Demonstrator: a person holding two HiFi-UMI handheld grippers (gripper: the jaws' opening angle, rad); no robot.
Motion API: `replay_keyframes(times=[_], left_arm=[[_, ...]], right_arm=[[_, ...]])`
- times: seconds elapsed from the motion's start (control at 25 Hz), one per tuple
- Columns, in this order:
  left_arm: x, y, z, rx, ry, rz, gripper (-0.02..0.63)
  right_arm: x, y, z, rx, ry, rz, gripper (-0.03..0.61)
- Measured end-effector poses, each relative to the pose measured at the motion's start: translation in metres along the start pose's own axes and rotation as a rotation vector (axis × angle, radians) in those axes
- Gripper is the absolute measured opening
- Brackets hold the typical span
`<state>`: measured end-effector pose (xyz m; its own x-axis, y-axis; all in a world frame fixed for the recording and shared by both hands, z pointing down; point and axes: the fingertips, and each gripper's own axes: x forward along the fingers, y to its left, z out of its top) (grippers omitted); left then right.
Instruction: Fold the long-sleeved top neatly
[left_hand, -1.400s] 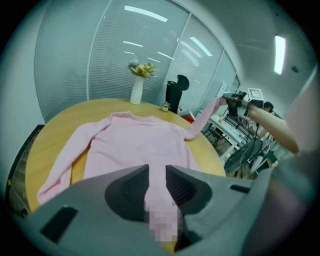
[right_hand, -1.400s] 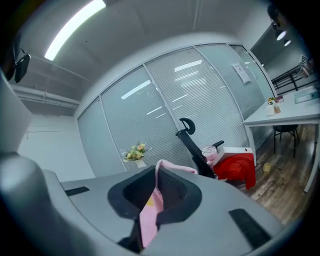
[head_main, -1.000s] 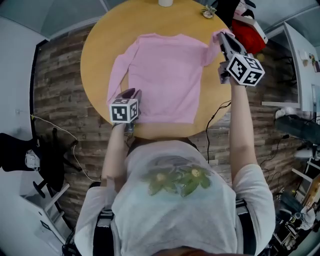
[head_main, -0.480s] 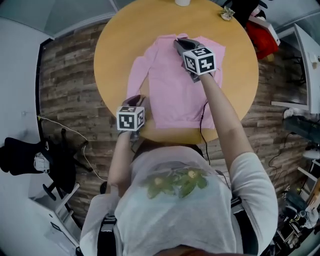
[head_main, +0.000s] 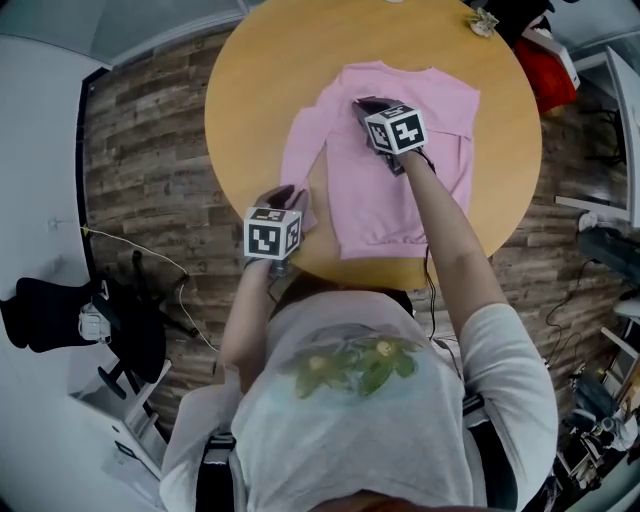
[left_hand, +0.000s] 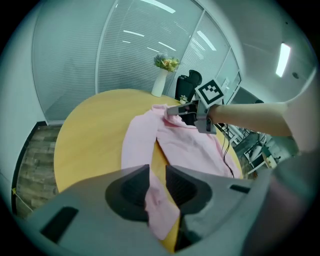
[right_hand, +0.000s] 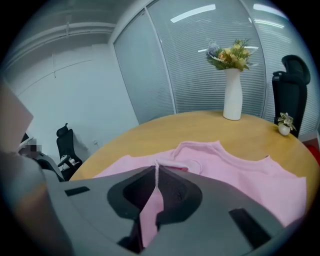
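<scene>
A pink long-sleeved top lies flat on the round wooden worktop. Its hem is close to the near edge and its collar points toward the far edge.

The left gripper hangs over the near-left edge of the worktop. In the left gripper view its jaws stand partly apart and are closed on the cuff end of the left sleeve. The pink cloth fills the gap between them and hangs down past them. From the jaws the sleeve runs away along the left side of the top's body, with a wedge of bare worktop between sleeve and body.

The right gripper is over the chest of the top, just below the collar, well in from the right edge of the worktop. In the right gripper view its jaws are almost together, pinching a thin fold of pink cloth, the end of the right sleeve. That sleeve is drawn across the front of the top. The collar and shoulders spread out just beyond the jaw tips.

Near the far edge of the worktop stands a white vase of flowers, with a small potted plant toward the far-right edge. A black office chair stands beyond the far-right edge.
</scene>
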<state>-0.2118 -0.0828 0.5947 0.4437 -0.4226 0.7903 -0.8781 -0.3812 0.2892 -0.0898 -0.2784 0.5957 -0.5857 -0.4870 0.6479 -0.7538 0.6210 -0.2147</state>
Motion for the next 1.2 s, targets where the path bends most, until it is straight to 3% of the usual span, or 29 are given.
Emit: replay_keyframes(times=[0.24, 0.36, 0.6, 0.84, 1.04, 1.12, 1.16, 1.2], left_arm=[[0.003, 0.010, -0.006, 0.000, 0.010, -0.019, 0.092], [0.003, 0.015, -0.010, -0.001, 0.018, -0.016, 0.092], [0.002, 0.032, -0.021, -0.001, 0.034, 0.009, 0.094], [0.003, 0.029, -0.038, 0.044, 0.099, -0.001, 0.195], [0.009, 0.031, -0.062, 0.078, 0.174, 0.016, 0.202], [0.011, 0.039, -0.069, 0.085, 0.197, 0.066, 0.186], [0.009, 0.045, -0.070, 0.087, 0.200, 0.097, 0.147], [0.008, 0.051, -0.069, 0.082, 0.193, 0.123, 0.064]], right_arm=[[0.016, 0.004, -0.001, 0.038, 0.023, 0.013, 0.032], [0.011, 0.015, 0.010, 0.065, -0.011, 0.061, 0.107], [-0.030, 0.034, 0.020, 0.081, -0.147, 0.074, 0.114], [-0.074, 0.042, -0.001, 0.170, -0.205, 0.055, 0.114], [-0.094, 0.055, -0.030, 0.209, -0.187, 0.038, 0.114], [-0.098, 0.060, -0.041, 0.227, -0.181, 0.032, 0.114], [-0.100, 0.063, -0.046, 0.235, -0.179, 0.031, 0.114], [-0.102, 0.065, -0.049, 0.244, -0.180, 0.032, 0.114]])
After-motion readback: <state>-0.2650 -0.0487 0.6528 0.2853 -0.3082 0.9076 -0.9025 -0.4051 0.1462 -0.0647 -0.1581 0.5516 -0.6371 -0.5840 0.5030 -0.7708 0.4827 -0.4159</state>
